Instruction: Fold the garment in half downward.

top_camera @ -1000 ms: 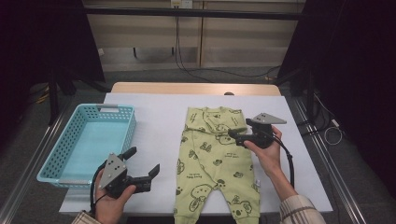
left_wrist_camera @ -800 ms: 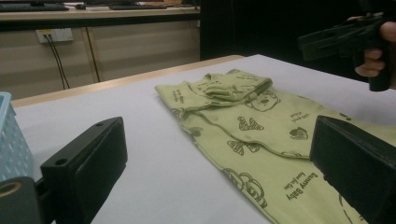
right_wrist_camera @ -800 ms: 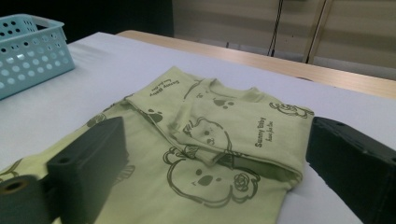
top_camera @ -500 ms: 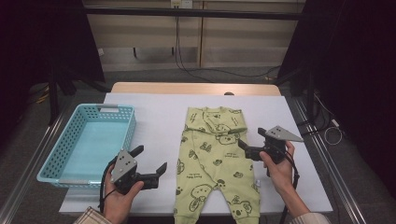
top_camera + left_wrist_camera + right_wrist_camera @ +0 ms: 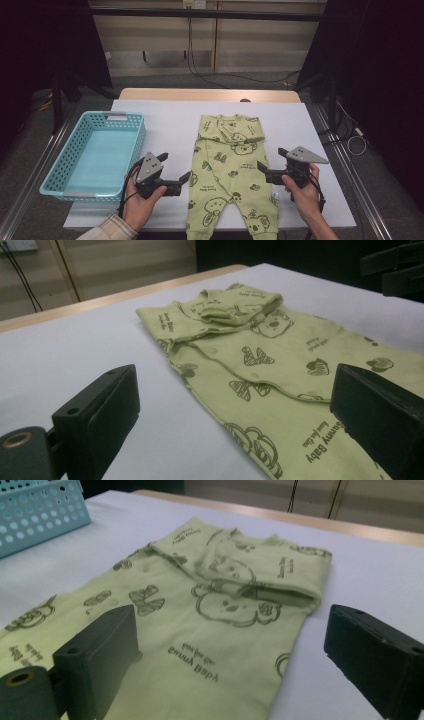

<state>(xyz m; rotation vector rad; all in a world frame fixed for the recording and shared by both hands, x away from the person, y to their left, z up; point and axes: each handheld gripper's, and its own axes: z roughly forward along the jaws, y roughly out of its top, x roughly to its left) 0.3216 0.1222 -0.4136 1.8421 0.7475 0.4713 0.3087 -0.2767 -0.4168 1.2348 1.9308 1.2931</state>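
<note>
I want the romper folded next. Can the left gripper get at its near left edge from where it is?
Probably yes. The left gripper is open beside the green romper, jaws pointing at its left edge, with bare white table between them. The blue basket sits behind it, out of the way.

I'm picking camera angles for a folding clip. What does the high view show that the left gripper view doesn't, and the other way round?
High view: the blue basket at the table's left, both hands, and both legs of the green baby suit. Left gripper view: the left claw up close, jaws wide apart, and the suit's "Sunny Baby" print readable. Both: the suit lying flat on the white table, sleeves folded in across the chest.
</note>
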